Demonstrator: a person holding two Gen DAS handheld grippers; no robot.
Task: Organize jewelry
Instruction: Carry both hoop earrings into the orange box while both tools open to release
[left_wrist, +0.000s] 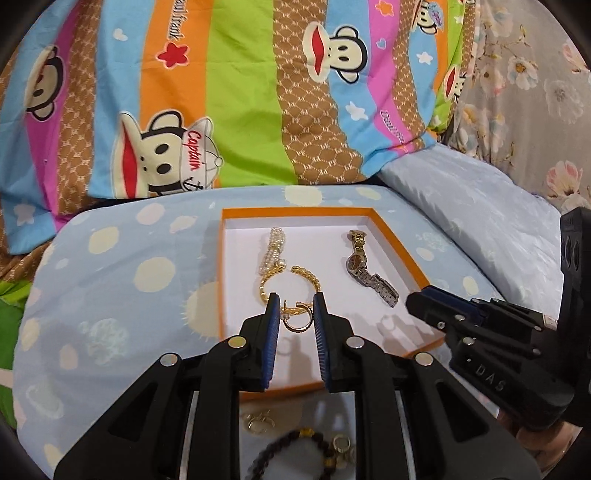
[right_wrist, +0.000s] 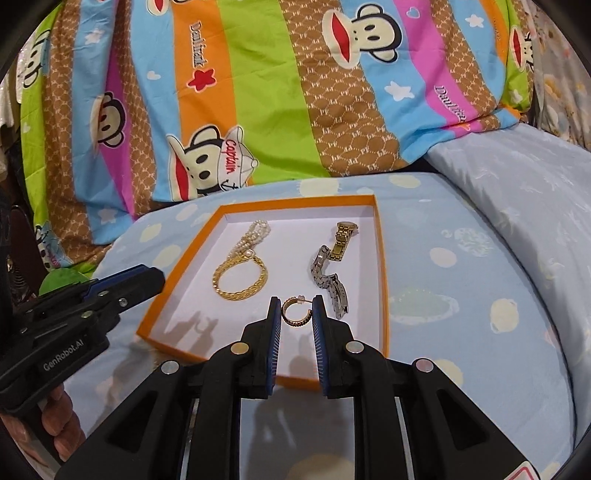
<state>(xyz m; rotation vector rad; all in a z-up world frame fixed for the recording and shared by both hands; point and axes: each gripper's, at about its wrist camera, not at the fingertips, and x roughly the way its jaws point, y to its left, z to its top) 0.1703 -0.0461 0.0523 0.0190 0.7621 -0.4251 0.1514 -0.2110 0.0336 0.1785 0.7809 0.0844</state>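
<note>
An orange-rimmed box (left_wrist: 295, 210) (right_wrist: 295, 199) with a white floor lies on the blue spotted bedding. In it are a pearl bracelet (left_wrist: 275, 243) (right_wrist: 255, 236), a gold chain bangle (left_wrist: 306, 275) (right_wrist: 240, 282) and a metal watch (left_wrist: 360, 262) (right_wrist: 332, 266). My left gripper (left_wrist: 295, 299) hangs over the box's near part, shut on a gold hoop earring (left_wrist: 295, 319). My right gripper (right_wrist: 295, 301) is beside it over the same box, shut on a second gold hoop earring (right_wrist: 295, 312). Each gripper shows side-on in the other's view, as the right gripper (left_wrist: 415, 301) and the left gripper (right_wrist: 159, 275).
A striped cartoon-monkey quilt (left_wrist: 240, 92) is piled behind the box. A pale blue pillow (left_wrist: 480, 221) lies to the right. Under my left gripper, near the bed's front, lie a dark bead bracelet (left_wrist: 291, 443) and small gold pieces (left_wrist: 258, 422). A hand (right_wrist: 55, 417) grips the left tool.
</note>
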